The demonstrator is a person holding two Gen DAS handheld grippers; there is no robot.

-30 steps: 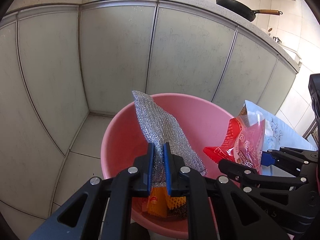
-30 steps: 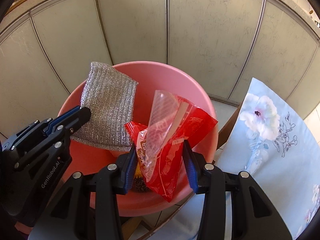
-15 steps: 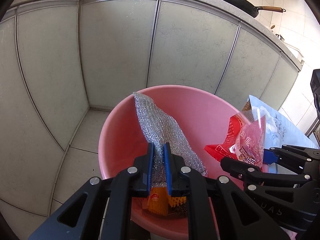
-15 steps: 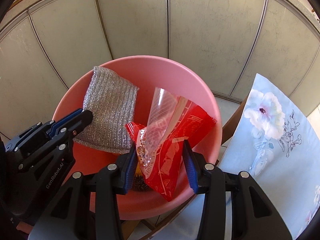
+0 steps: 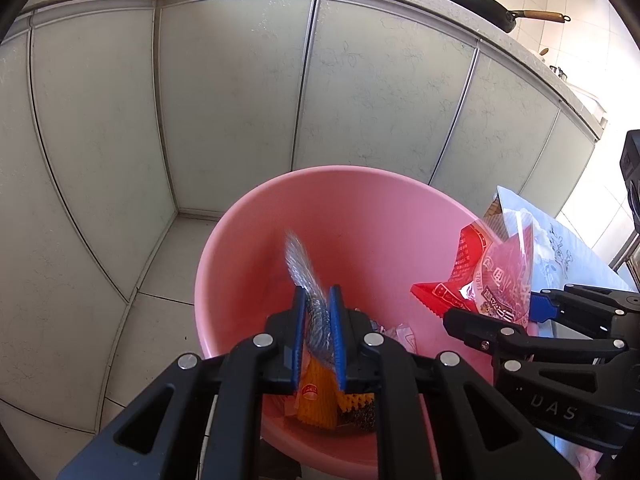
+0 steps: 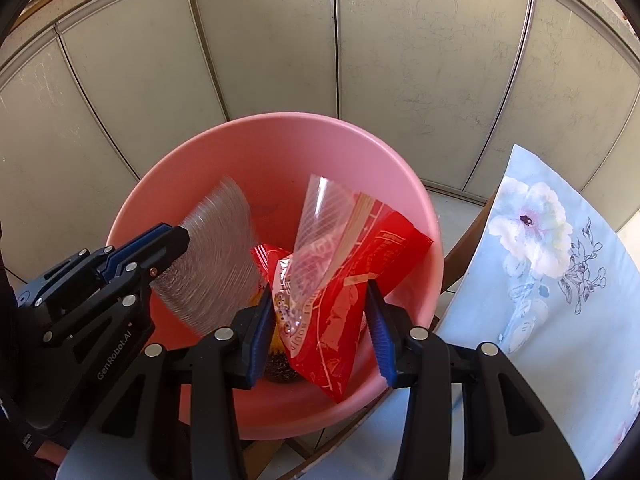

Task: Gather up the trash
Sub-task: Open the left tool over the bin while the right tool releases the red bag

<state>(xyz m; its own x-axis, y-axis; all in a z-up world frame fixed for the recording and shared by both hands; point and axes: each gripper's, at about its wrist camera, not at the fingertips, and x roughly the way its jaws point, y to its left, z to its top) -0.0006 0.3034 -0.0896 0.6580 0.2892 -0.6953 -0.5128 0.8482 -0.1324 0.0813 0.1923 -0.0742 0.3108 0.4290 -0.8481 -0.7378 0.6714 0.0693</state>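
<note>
A pink basin [image 5: 360, 208] [image 6: 280, 140] stands on the floor below both grippers. My left gripper [image 5: 318, 320] has opened a little; the silver mesh pad [image 5: 304, 272] is blurred between its fingers and slips down into the basin. It also shows in the right wrist view [image 6: 216, 256], beside the left gripper [image 6: 160, 240]. My right gripper [image 6: 322, 320] is shut on a red snack wrapper [image 6: 340, 280] over the basin. The wrapper [image 5: 492, 272] and right gripper [image 5: 520, 312] show at right. Orange and dark wrappers [image 5: 320, 400] lie in the basin's bottom.
Grey cabinet doors [image 5: 240, 100] [image 6: 420, 40] rise behind the basin. Pans [image 5: 480, 4] sit on the counter above. A blue flowered cloth [image 6: 540, 280] covers a surface to the right of the basin. Tiled floor [image 5: 152, 300] lies to the left.
The left gripper's fingers have parted a little and the silver pad, held upright before, is now dropping, blurred, into the basin. Both grippers have moved lower toward the basin. The right gripper still holds the wrapper.
</note>
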